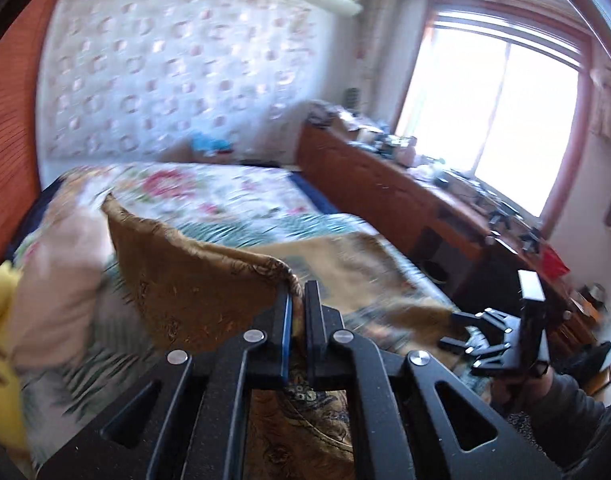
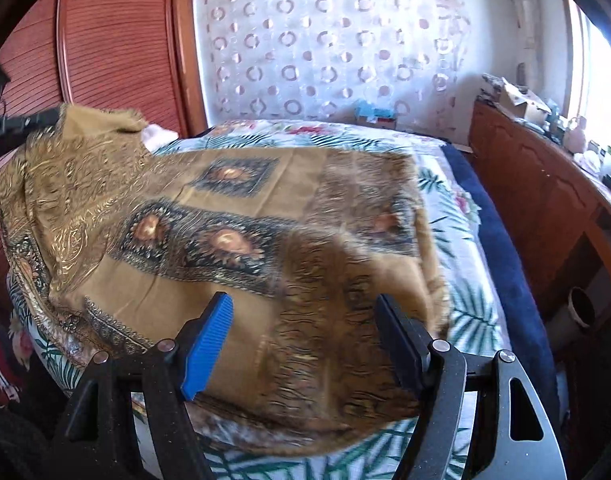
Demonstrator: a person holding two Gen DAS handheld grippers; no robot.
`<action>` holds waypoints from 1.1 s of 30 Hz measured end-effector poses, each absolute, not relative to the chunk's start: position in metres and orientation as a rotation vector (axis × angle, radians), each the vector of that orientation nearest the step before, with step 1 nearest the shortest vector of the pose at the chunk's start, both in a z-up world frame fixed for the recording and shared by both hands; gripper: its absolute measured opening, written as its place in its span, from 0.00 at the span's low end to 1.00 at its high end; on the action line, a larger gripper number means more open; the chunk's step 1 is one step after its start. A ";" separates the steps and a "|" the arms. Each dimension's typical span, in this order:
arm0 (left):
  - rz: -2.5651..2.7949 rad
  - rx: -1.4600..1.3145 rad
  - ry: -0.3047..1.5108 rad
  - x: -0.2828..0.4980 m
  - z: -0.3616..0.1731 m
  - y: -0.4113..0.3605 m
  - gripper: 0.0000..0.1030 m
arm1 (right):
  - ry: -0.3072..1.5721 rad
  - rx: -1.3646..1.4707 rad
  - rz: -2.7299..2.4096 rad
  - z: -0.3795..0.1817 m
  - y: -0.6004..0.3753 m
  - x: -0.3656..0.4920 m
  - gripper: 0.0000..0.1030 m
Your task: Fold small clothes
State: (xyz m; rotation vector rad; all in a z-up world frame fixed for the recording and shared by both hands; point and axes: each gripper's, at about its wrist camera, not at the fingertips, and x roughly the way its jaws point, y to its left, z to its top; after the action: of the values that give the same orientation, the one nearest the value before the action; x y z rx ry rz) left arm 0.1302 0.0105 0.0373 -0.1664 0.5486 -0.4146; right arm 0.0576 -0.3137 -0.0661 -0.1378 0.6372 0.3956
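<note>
A brown and gold patterned scarf (image 2: 241, 216) lies spread over the floral bed cover (image 2: 457, 208). My left gripper (image 1: 298, 292) is shut on one edge of the scarf (image 1: 193, 280) and holds that part raised above the bed, so the cloth hangs down in a fold. In the right wrist view the left gripper (image 2: 45, 118) shows at the far left, with the lifted scarf corner in it. My right gripper (image 2: 305, 320) stands open just above the scarf's near edge, nothing between its fingers. It also shows low on the right in the left wrist view as the right gripper (image 1: 457, 330).
A pale pink cloth (image 1: 61, 280) and a yellow item (image 1: 1, 312) lie on the bed at the left. A cluttered wooden cabinet (image 1: 385, 184) runs along the bed's right side under a bright window. A red-brown wardrobe (image 2: 117, 40) stands at the left.
</note>
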 end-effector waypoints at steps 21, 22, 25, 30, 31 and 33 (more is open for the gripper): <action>-0.540 -0.017 0.667 0.161 0.039 -0.098 0.48 | 0.592 -0.067 0.319 -0.054 -0.346 0.045 0.73; -0.524 -0.014 0.678 0.160 0.034 -0.093 0.48 | 0.591 -0.068 0.322 -0.053 -0.344 0.046 0.73; -0.471 -0.009 0.714 0.163 0.018 -0.074 0.48 | 0.589 -0.079 0.337 -0.050 -0.340 0.054 0.73; -0.411 0.009 0.731 0.158 -0.007 -0.054 0.51 | 0.596 -0.114 0.374 -0.046 -0.326 0.080 0.73; -0.395 0.011 0.735 0.156 -0.012 -0.050 0.59 | 0.598 -0.121 0.381 -0.045 -0.322 0.085 0.73; -0.370 0.018 0.734 0.154 -0.019 -0.043 0.71 | 0.604 -0.127 0.398 -0.043 -0.315 0.096 0.73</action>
State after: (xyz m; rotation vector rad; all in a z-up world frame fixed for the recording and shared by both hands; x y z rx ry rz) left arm 0.1539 -0.0426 -0.0194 0.0176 0.7339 -0.3701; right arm 0.0957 -0.3152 -0.0435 -0.1273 0.6040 0.3983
